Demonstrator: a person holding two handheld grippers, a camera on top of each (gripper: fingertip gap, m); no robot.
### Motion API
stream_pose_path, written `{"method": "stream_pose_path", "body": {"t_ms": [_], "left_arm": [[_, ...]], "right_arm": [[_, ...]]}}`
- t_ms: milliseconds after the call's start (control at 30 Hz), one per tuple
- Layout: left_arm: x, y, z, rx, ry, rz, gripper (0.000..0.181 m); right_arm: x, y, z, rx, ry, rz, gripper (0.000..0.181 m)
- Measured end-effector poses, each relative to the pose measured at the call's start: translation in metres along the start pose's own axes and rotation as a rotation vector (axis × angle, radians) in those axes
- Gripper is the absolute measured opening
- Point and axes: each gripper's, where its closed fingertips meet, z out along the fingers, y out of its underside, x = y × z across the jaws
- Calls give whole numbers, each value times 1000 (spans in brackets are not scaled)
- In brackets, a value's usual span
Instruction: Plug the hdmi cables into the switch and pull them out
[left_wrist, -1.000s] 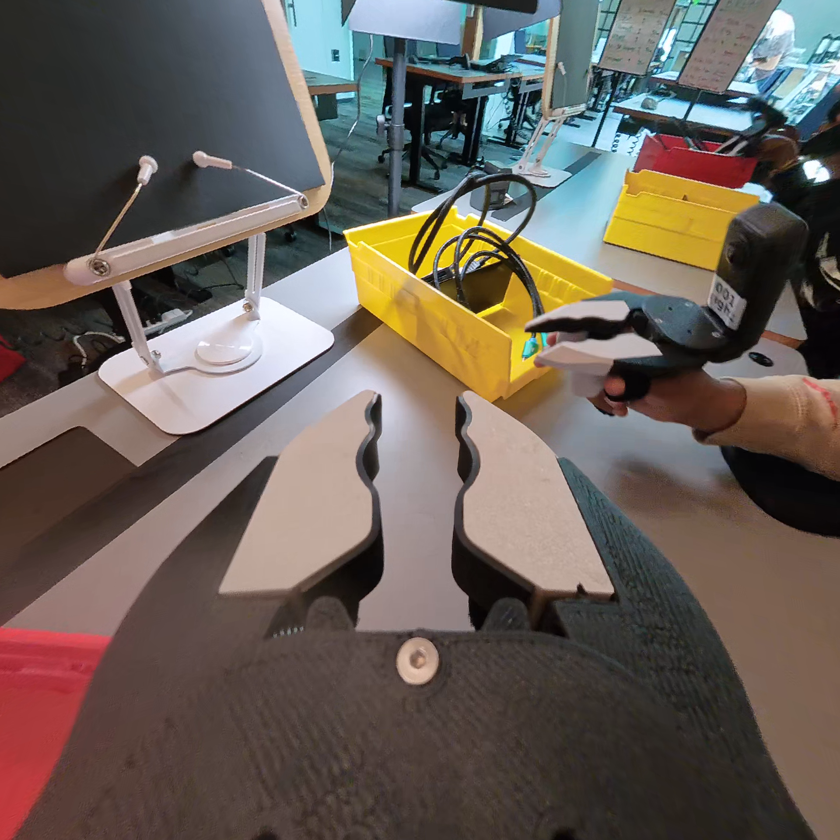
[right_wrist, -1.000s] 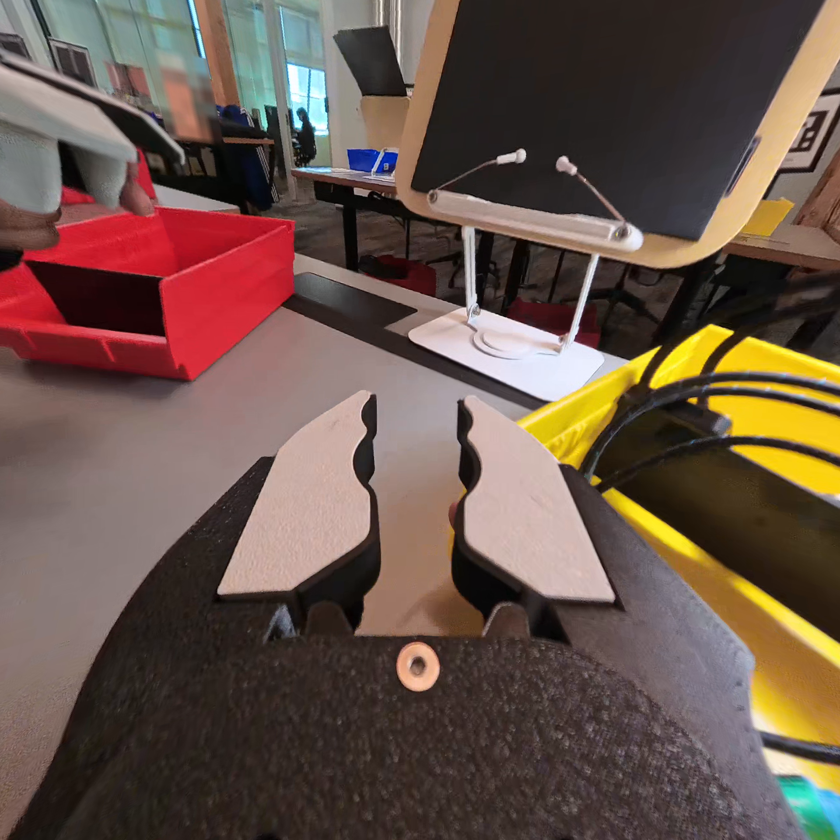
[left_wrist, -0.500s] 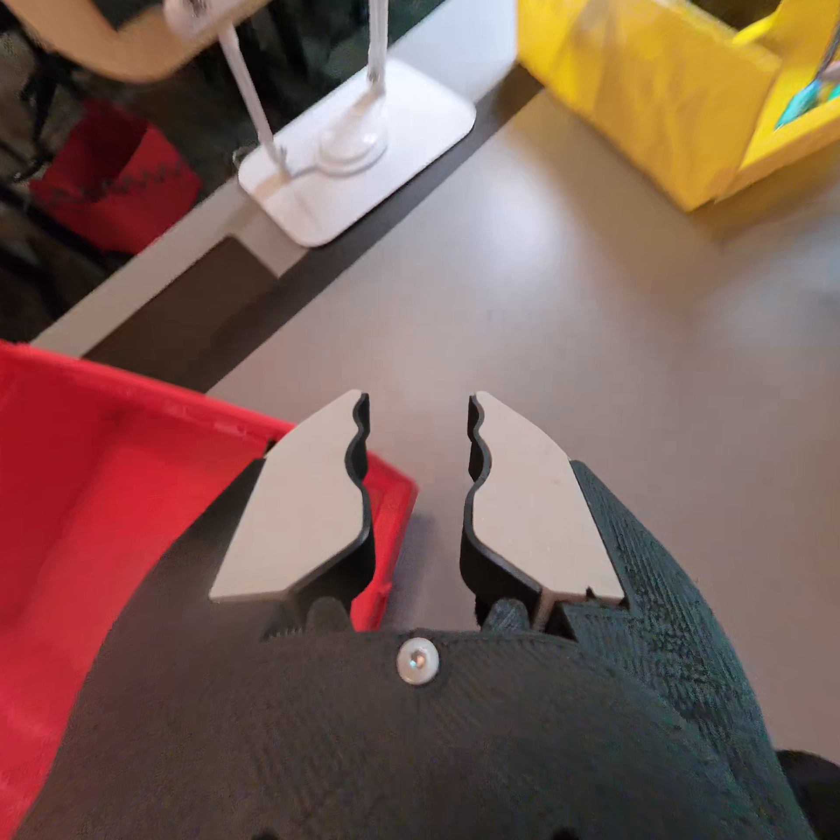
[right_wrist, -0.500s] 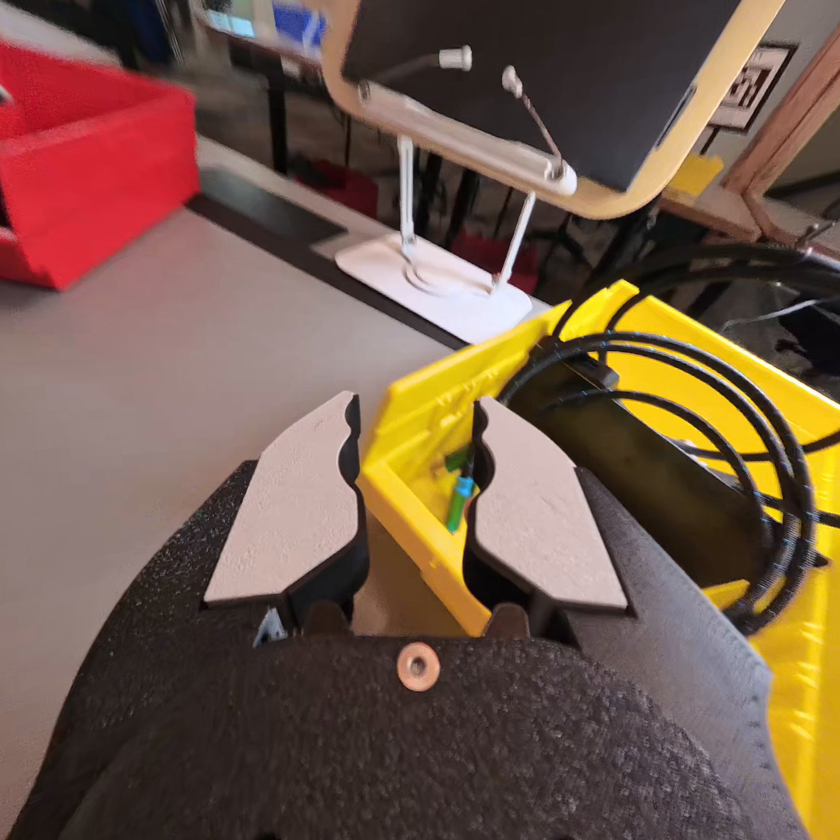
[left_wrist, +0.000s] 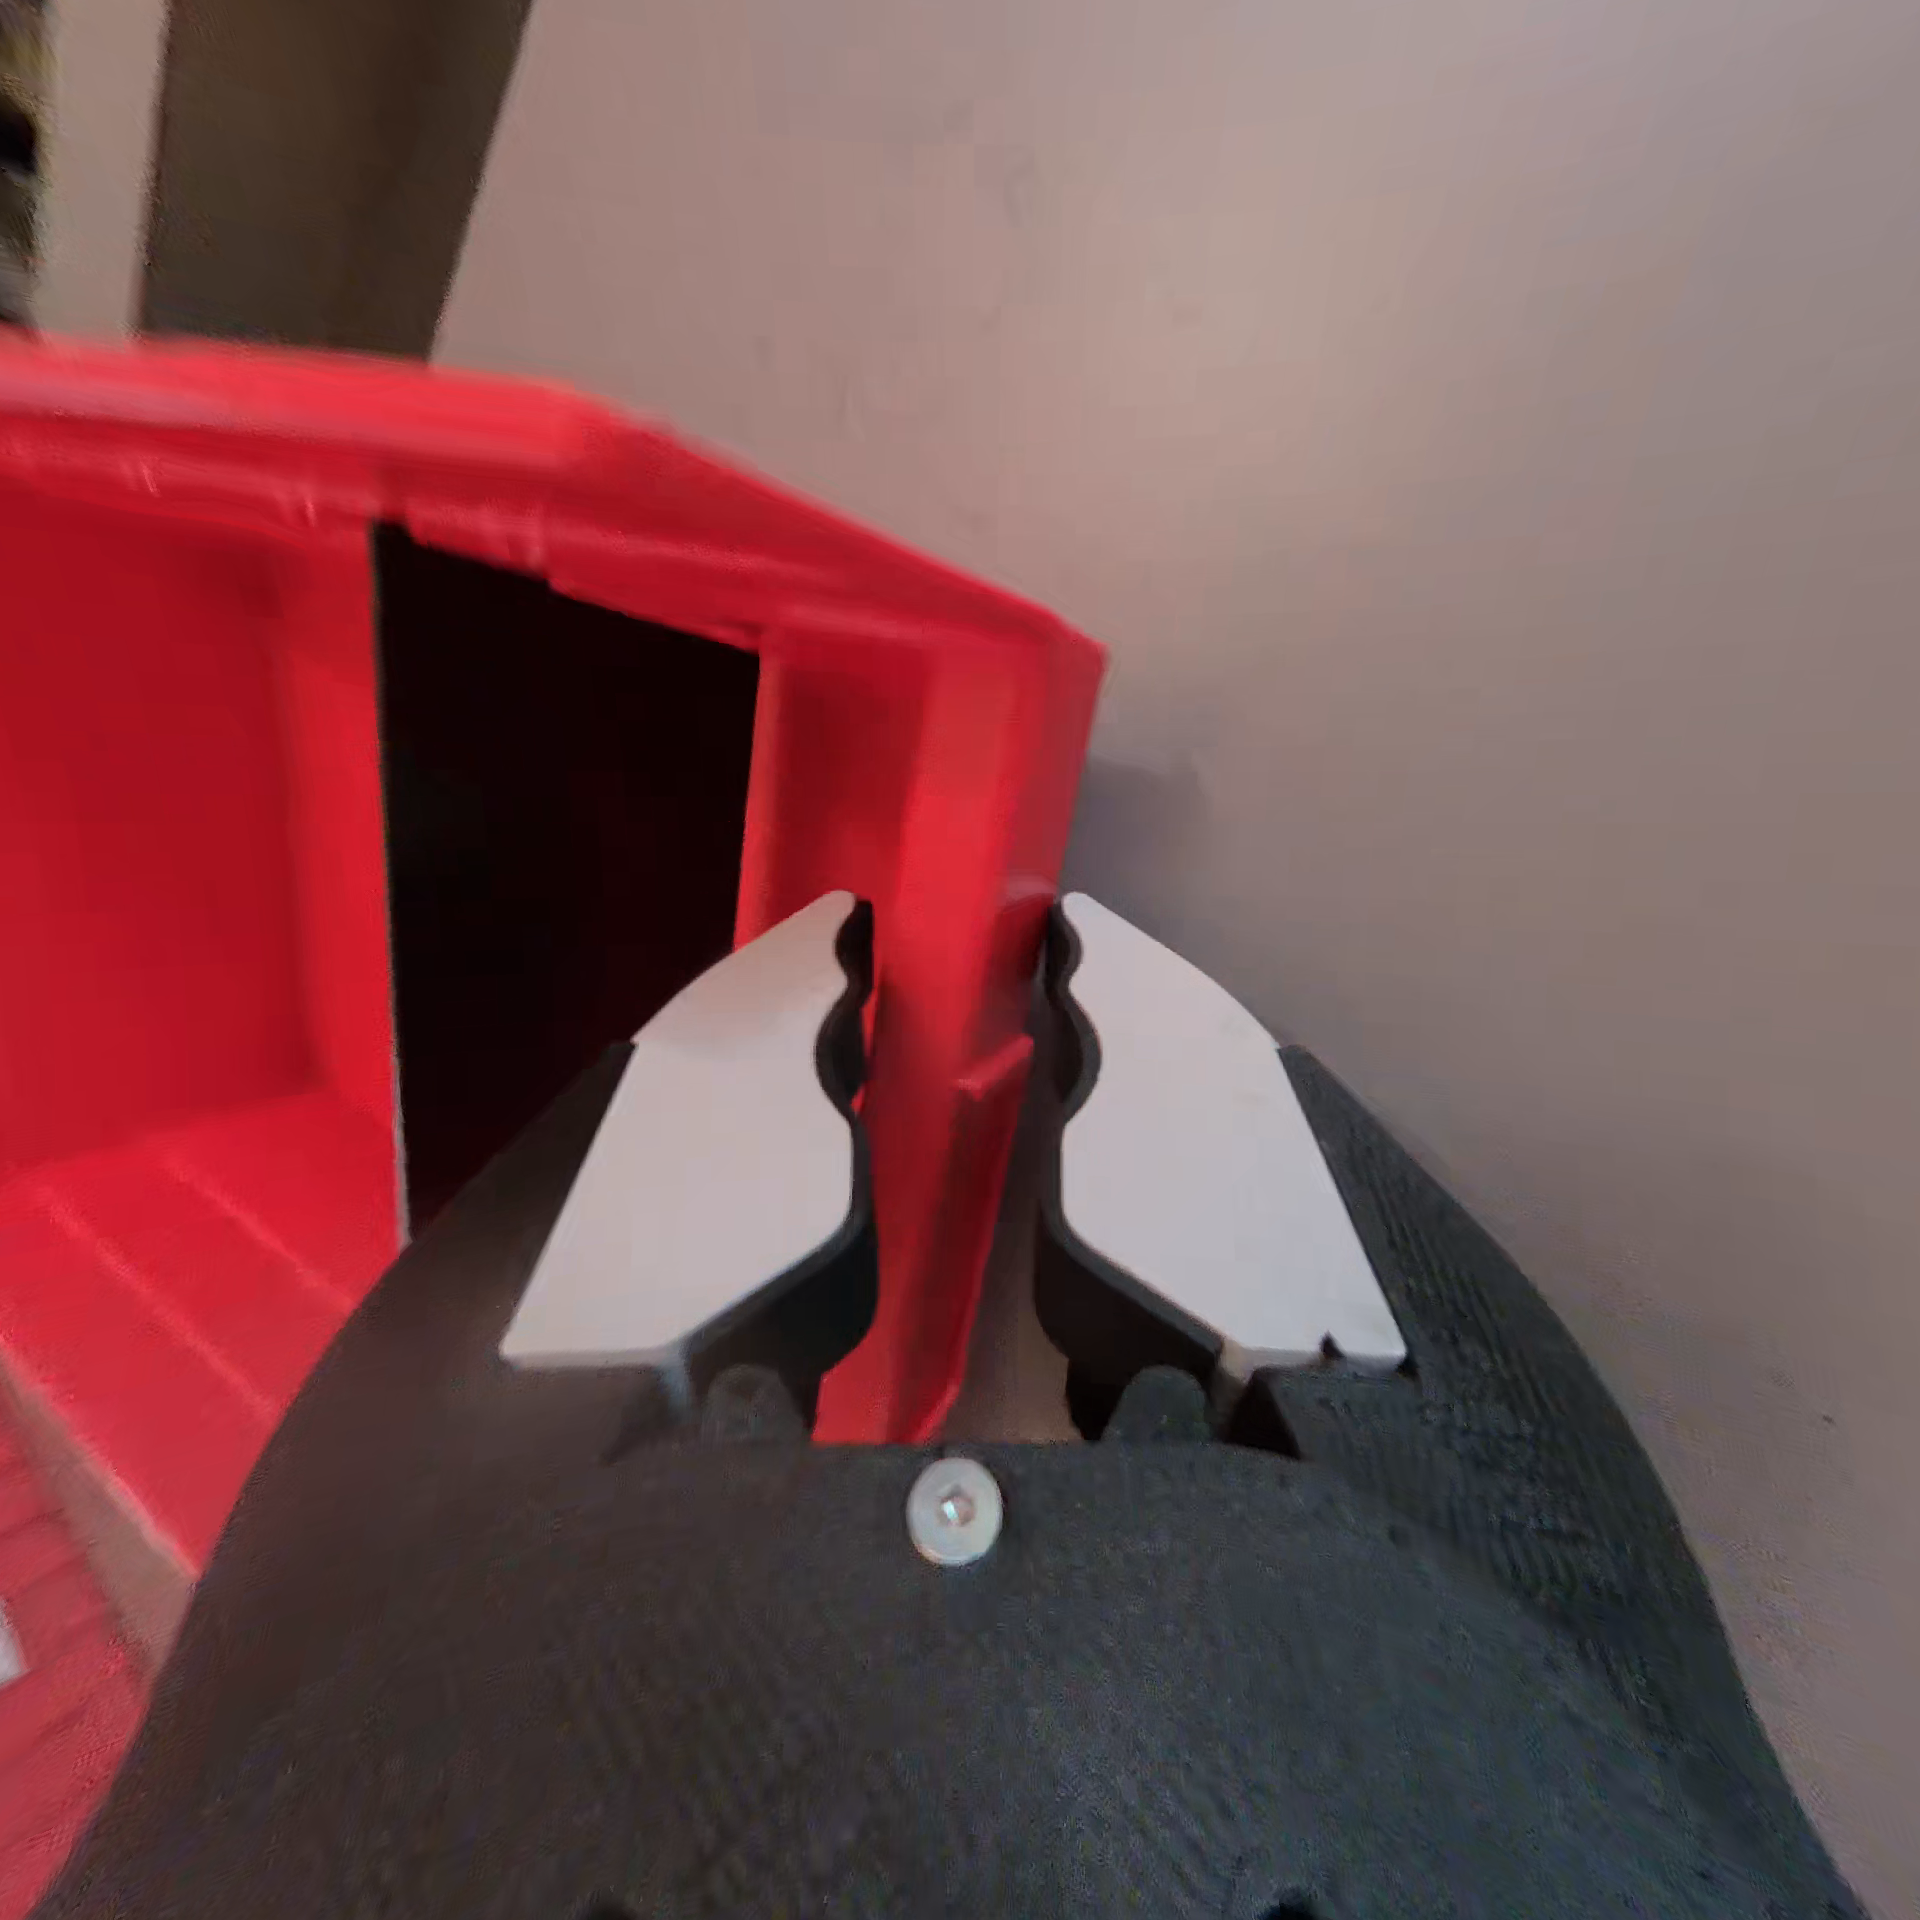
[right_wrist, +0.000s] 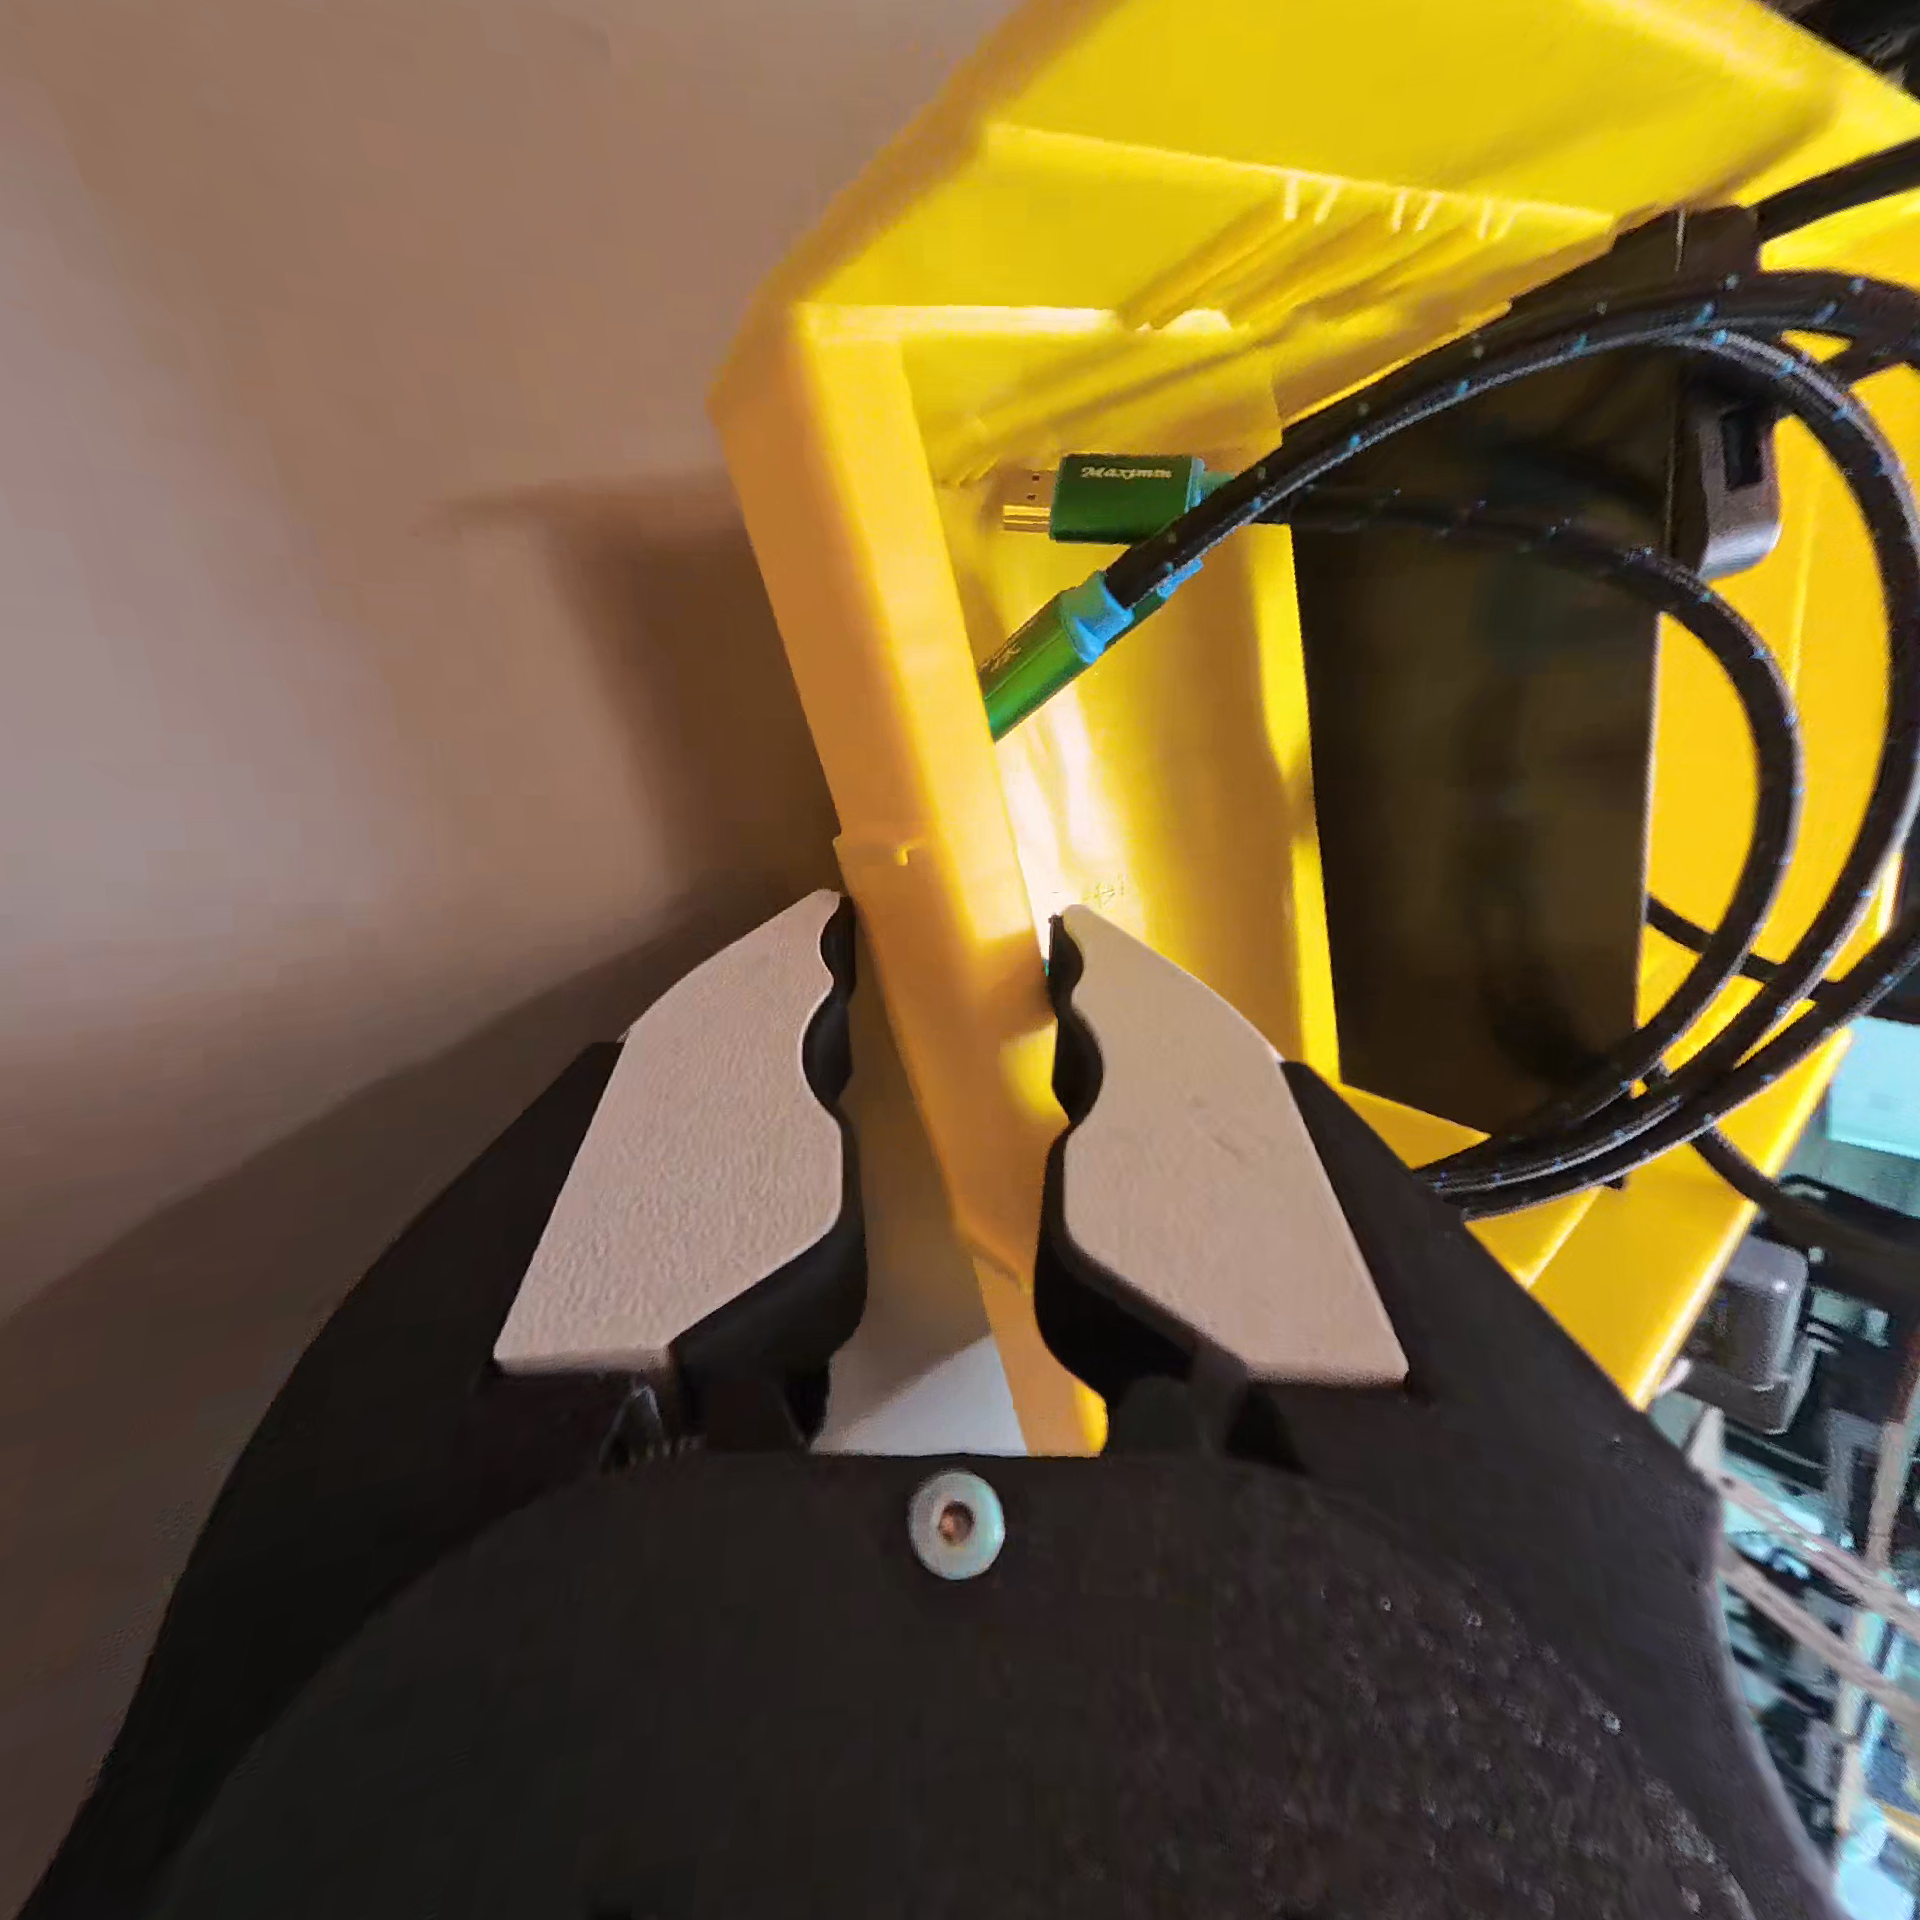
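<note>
Cables (right_wrist: 1621, 665) beyond right claw (right_wrist: 951, 935)

Workshop bench: plastic parts bins (left_wrist: 935, 665) on grey tabletop (left_wrist: 1455, 520).

Two green-plugged black braided HDMI cables (right_wrist: 1558, 644), coiled, unplugged, inside the yellow bin (right_wrist: 904, 665).

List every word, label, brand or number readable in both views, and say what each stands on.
Upper green HDMI plug: one pale printed word along its side, legible, not copied here.
Lower green HDMI plug: lettering partly hidden behind the yellow bin wall, unreadable.
Yellow bin, inner wall: a tiny raised mark, too small to read.
Red bin: no writing visible.
</note>
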Motion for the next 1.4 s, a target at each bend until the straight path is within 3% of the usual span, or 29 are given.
{"method": "stream_pose_path", "body": {"t_ms": [33, 267, 400, 600, 733, 900, 1000, 1133, 1233, 1400], "left_arm": [[1, -7, -1, 12, -34, 57, 28], [65, -73, -10, 161, 96, 180, 29], [105, -109, -20, 256, 124, 358, 29], [149, -159, -29, 468, 145, 573, 30], [153, -166, -30, 541, 118, 625, 31], [139, -162, -36, 499, 104, 535, 47], [134, -159, -54, 526, 133, 458, 46], [130, -158, -100, 679, 243, 246, 37], [147, -148, -132, 762, 413, 45, 39], [197, -128, -149, 756, 558, -174, 44]], "right_arm": [[-2, -2, 0, 8, 5, -31, 34], [-50, -37, -22, 94, -83, -267, 32], [-81, -46, -41, 72, -135, -391, 33], [-131, -36, -83, 71, -387, -502, 30], [-153, -21, -103, 40, -545, -522, 27], [-150, -33, -111, 91, -545, -517, 31], [-134, -71, -153, 350, -530, -413, 30], [-64, -97, -198, 596, -286, -115, 32], [-24, -68, -199, 606, -135, 198, 36], [-27, 20, -168, 493, -3, 594, 47]]}}
